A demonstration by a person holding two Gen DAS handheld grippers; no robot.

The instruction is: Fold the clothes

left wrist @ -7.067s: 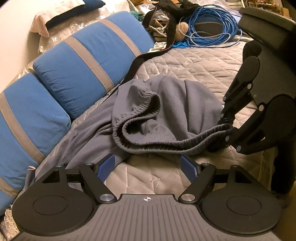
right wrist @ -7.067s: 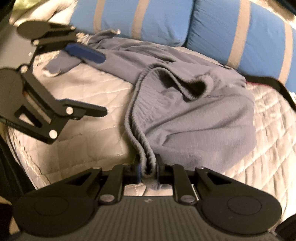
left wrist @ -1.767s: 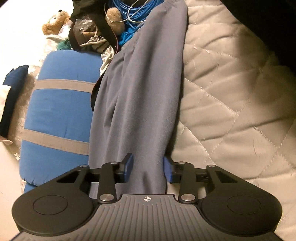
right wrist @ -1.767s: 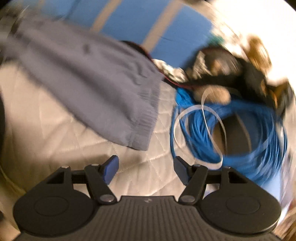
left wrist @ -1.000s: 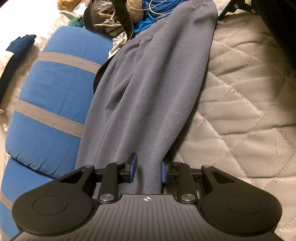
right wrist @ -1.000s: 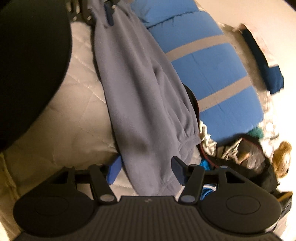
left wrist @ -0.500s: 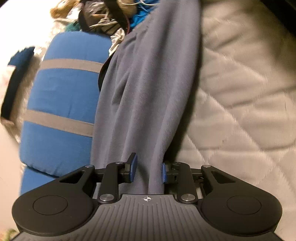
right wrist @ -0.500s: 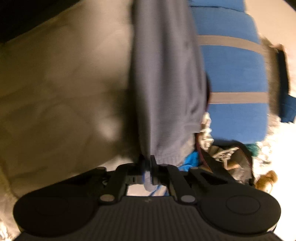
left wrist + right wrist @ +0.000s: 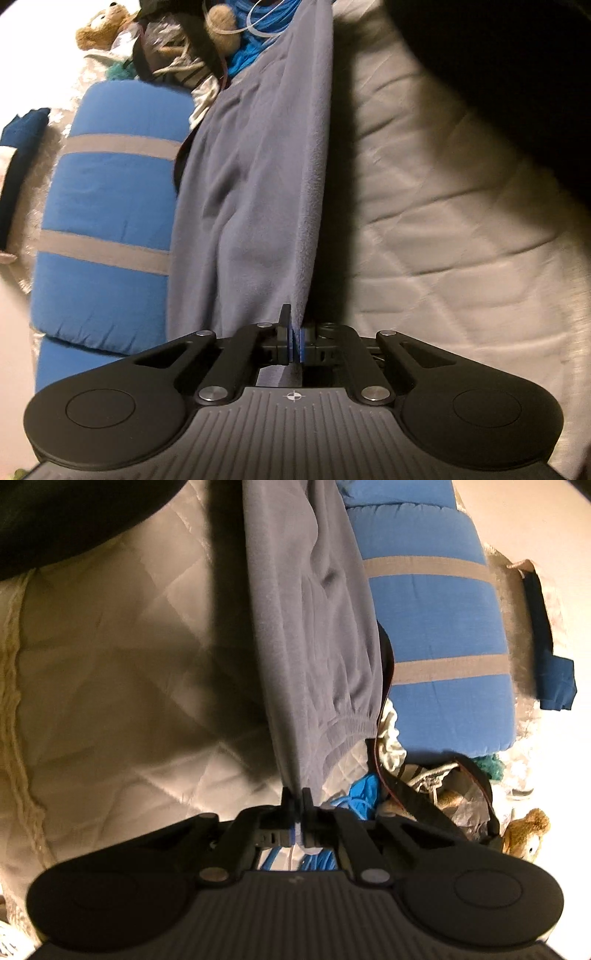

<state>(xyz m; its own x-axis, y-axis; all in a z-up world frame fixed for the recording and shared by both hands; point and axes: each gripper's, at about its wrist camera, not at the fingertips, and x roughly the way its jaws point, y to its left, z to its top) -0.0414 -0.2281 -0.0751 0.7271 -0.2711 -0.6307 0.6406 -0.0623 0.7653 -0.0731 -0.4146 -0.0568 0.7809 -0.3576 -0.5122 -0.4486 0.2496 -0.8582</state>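
The cream quilted bedspread with diamond stitching (image 9: 461,229) takes up most of both views, and it's pretty shadowy on the side next to the garment. Along the bed's edge sit big blue cushions with grey stripes (image 9: 107,206), also visible from the right wrist camera (image 9: 436,627). Stretched out between the two tools is the task's thing, a long piece of grey fleece clothing with an elastic gathered hem (image 9: 258,177); it runs lengthwise above the bedspread, right beside the cushions, and in the right wrist view the gathered hem end (image 9: 317,646) is the end nearest that camera. The left gripper (image 9: 294,345) has its blue-padded jaws pressed together on one edge of the grey fabric, with cloth pinched between them. The right gripper (image 9: 296,812) is likewise clamped down on the fabric just by the hem corner, jaws nearly touching with only cloth in the gap. Past the hem end there's a pile of clutter: a coil of bright blue cable (image 9: 255,44), a black strap (image 9: 413,794) and some crumpled pale stuff that's hard to make out. Smallest of all, a little tan teddy bear (image 9: 98,31) sits at the edge of that pile, and it shows up in the right view too (image 9: 526,836).
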